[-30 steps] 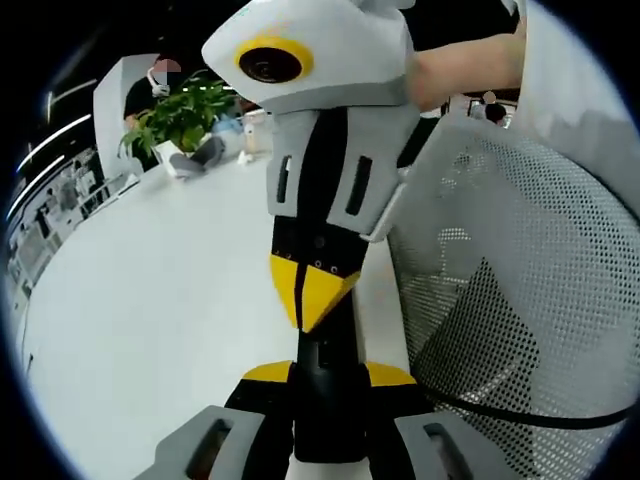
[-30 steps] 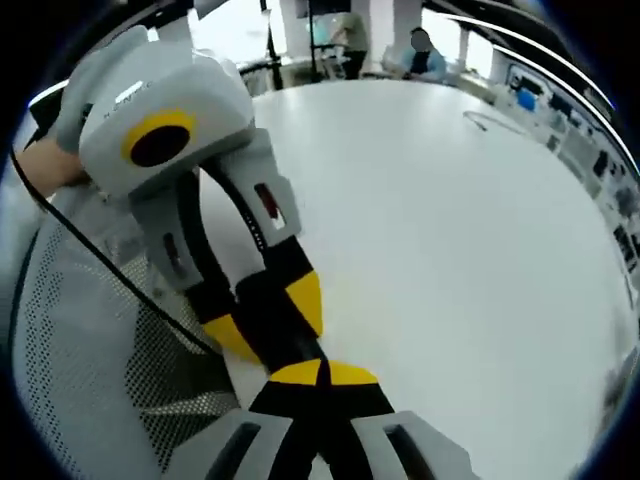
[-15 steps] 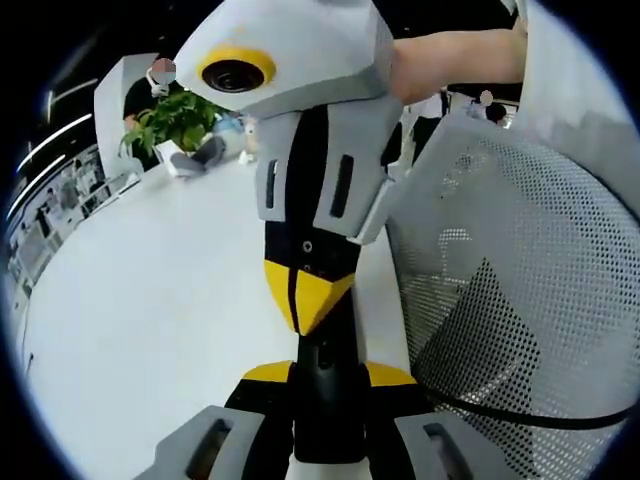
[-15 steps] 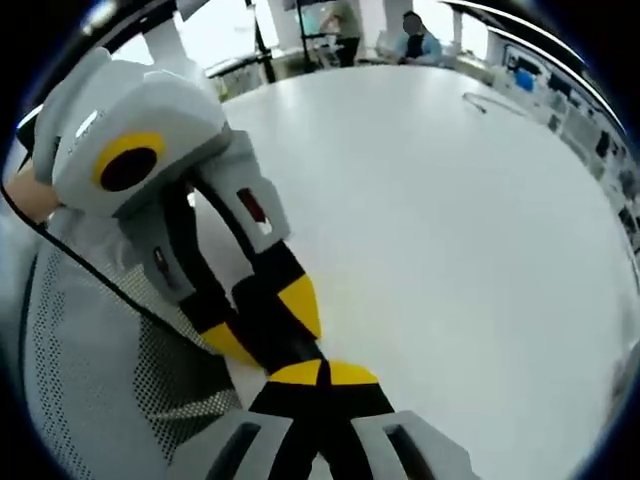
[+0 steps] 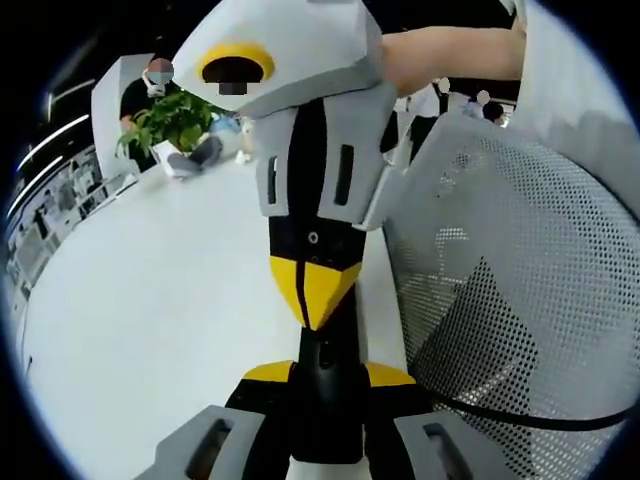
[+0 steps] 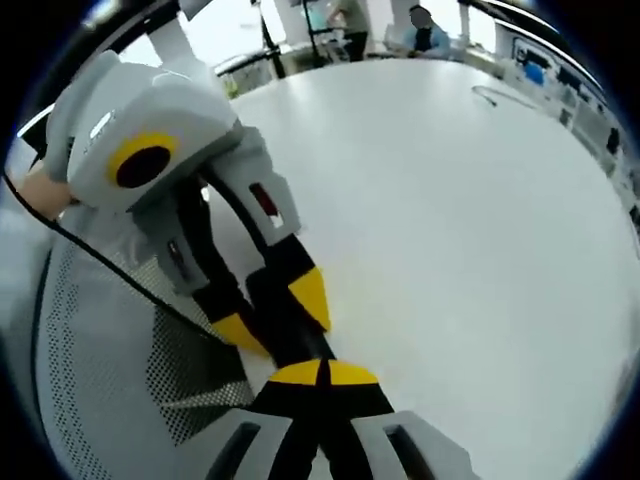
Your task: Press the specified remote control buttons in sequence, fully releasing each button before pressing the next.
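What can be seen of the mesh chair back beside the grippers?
The mesh chair back is pale grey perforated fabic-like netting on a light frame, curved, standing at the white table's edge. A thin black cable runs across it. In the right gripper view it lies behind the left gripper.

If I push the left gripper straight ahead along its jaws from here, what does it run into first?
Most likely the right gripper: its yellow-tipped jaws point back at the left gripper, tips nearly meeting, possibly touching already. The white table lies beneath, the mesh chair back to one side.
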`<move>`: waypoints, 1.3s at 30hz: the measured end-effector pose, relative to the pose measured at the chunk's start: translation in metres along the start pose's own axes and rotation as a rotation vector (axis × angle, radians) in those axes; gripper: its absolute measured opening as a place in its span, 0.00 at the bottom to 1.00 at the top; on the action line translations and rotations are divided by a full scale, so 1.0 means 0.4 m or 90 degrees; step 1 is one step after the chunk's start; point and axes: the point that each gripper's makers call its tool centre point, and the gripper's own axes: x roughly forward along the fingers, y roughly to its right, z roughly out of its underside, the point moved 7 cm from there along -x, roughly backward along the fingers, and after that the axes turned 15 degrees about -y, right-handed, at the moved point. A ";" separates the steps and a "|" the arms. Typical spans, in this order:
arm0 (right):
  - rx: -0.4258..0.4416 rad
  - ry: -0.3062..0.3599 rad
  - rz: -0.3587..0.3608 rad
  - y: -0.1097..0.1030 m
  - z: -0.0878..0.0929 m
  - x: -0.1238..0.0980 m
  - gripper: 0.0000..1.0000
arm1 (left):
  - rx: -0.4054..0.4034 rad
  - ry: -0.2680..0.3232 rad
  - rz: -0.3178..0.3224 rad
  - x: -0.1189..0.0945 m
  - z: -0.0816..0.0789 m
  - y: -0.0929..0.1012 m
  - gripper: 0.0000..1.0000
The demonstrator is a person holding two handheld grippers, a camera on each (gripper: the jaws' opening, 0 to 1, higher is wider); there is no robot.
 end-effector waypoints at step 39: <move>-0.050 0.100 0.102 -0.061 0.011 0.010 0.00 | -0.009 0.005 -0.001 0.001 0.000 0.000 0.24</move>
